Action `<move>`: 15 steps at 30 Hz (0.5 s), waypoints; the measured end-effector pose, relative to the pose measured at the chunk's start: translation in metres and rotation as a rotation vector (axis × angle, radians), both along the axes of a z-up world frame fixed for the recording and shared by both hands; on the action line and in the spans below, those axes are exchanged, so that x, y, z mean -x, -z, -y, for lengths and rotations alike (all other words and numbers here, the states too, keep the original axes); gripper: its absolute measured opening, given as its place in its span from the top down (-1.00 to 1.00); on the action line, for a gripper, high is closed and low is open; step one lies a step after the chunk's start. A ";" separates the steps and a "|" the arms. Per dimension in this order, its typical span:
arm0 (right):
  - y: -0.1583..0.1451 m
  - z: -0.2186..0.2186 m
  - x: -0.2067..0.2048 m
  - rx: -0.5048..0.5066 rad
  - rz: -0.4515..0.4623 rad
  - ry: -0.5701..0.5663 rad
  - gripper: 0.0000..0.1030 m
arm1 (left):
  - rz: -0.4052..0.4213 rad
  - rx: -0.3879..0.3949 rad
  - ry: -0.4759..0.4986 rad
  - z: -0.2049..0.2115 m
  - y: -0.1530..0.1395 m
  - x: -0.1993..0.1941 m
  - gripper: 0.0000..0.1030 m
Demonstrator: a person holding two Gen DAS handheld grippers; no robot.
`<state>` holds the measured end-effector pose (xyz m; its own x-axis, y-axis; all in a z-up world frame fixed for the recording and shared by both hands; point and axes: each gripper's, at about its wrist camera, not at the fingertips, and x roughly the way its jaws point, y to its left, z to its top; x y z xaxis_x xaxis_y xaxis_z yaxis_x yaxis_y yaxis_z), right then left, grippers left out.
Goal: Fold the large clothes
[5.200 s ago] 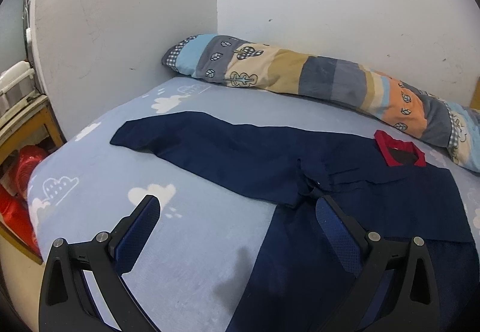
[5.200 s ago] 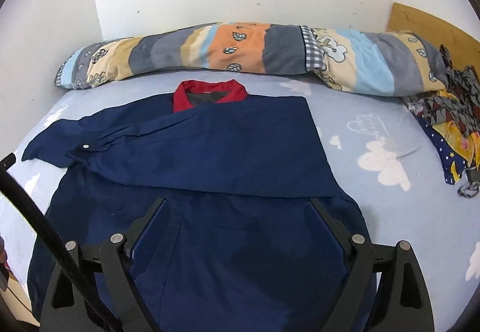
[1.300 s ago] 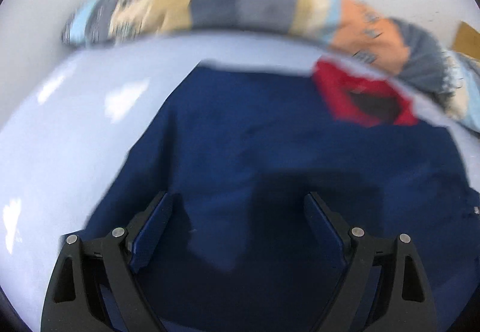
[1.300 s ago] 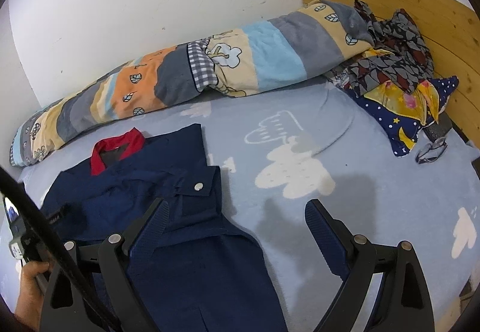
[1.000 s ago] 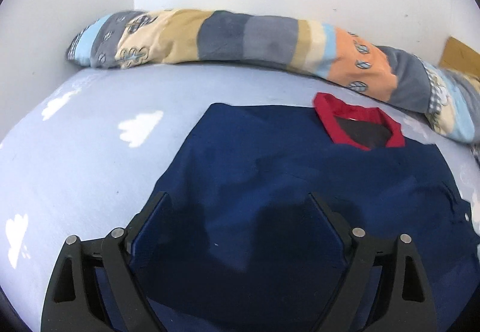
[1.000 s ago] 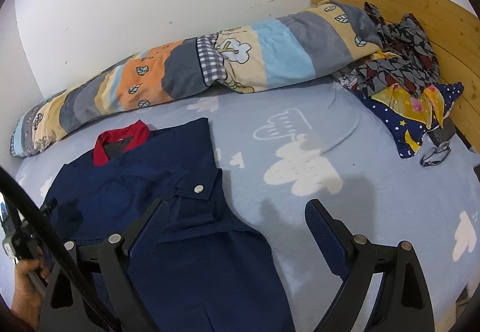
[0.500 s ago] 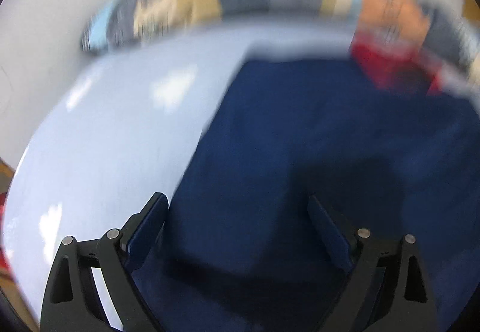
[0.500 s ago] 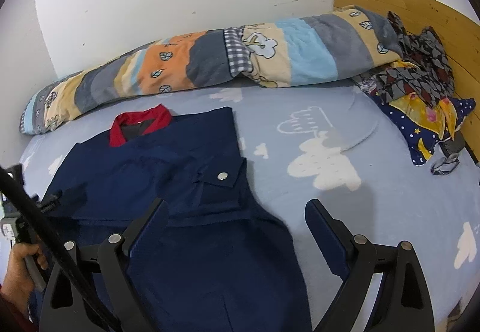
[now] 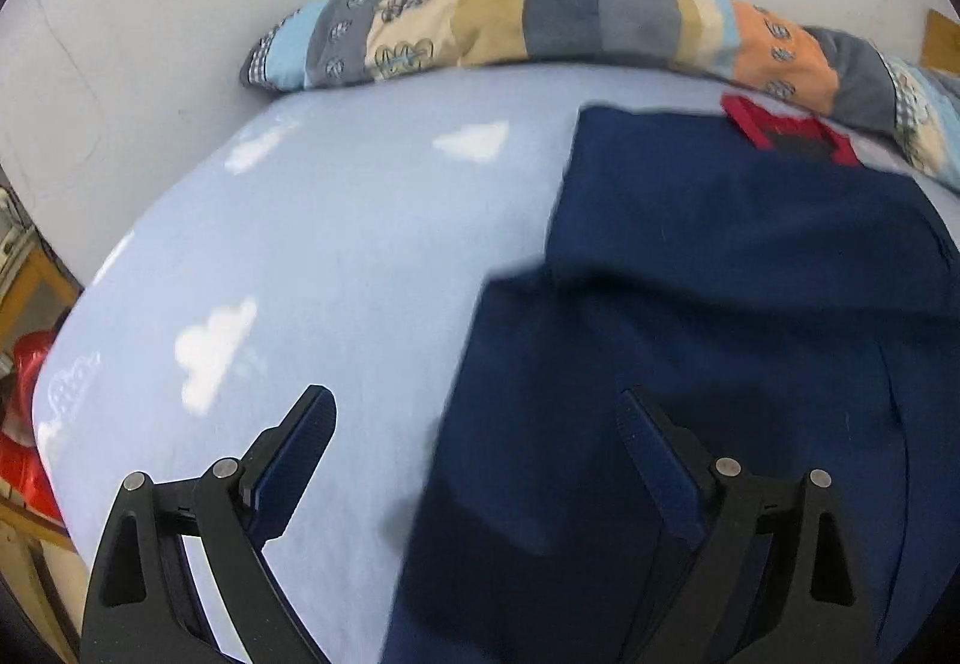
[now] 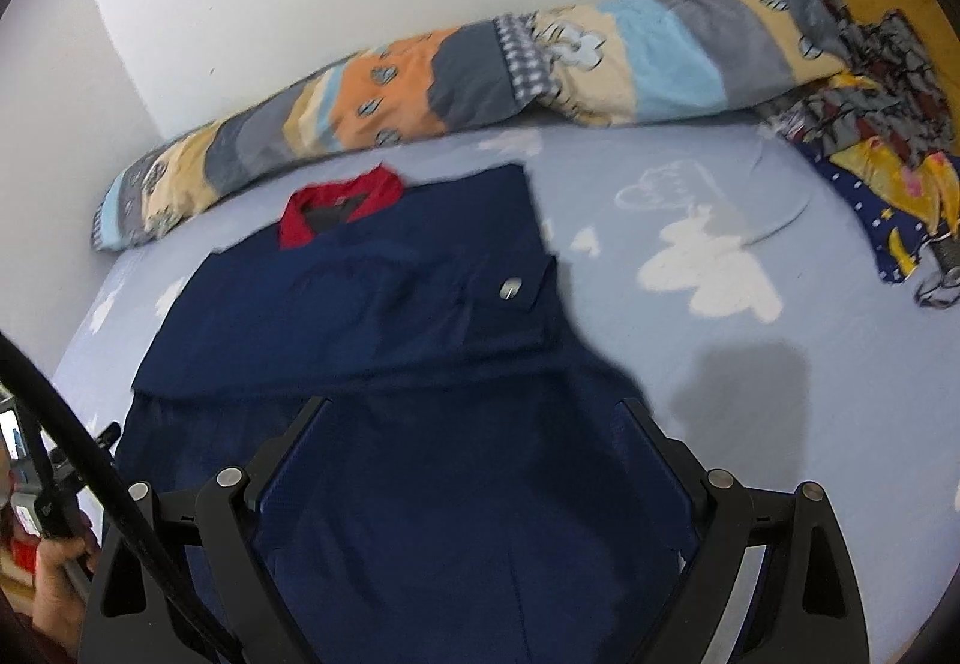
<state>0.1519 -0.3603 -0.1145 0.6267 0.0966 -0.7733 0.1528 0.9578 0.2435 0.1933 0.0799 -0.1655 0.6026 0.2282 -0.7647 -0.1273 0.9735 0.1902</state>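
Both my tools, left tool and right tool, gaped wide, empty; the soft, limp jacket lay below them; I judged its hem corners the best hold.

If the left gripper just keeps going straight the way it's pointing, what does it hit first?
Probably the bed sheet right beside the navy garment's left edge: the open left gripper straddles that edge. Depth is unclear in the fisheye view.

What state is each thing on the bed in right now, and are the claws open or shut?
Left claw: open, empty.
Right claw: open, empty.
Jacket: flat on the bed, both sleeves folded in across the body.
Collar: red, lying open.
Quilt: rolled up along the wall.
Clothes pile: crumpled, unfolded.
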 end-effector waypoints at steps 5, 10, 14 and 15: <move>0.026 -0.029 0.025 0.025 -0.064 -0.080 -0.84 | 0.043 -0.034 -0.003 0.023 0.014 0.050 -0.83; 0.056 -0.065 0.053 0.060 -0.093 -0.139 -0.84 | 0.034 -0.143 0.064 0.052 0.034 0.079 -0.83; 0.095 -0.077 0.069 0.046 -0.165 -0.124 -0.84 | 0.044 -0.125 0.065 0.047 0.044 0.085 -0.84; 0.102 -0.078 0.072 0.056 -0.171 -0.116 -0.84 | 0.038 -0.109 0.062 0.044 0.043 0.085 -0.84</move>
<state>0.0802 -0.2823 -0.2166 0.4732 0.1143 -0.8735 0.0748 0.9828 0.1691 0.1079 0.0355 -0.2088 0.6463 0.2703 -0.7136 -0.0772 0.9535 0.2913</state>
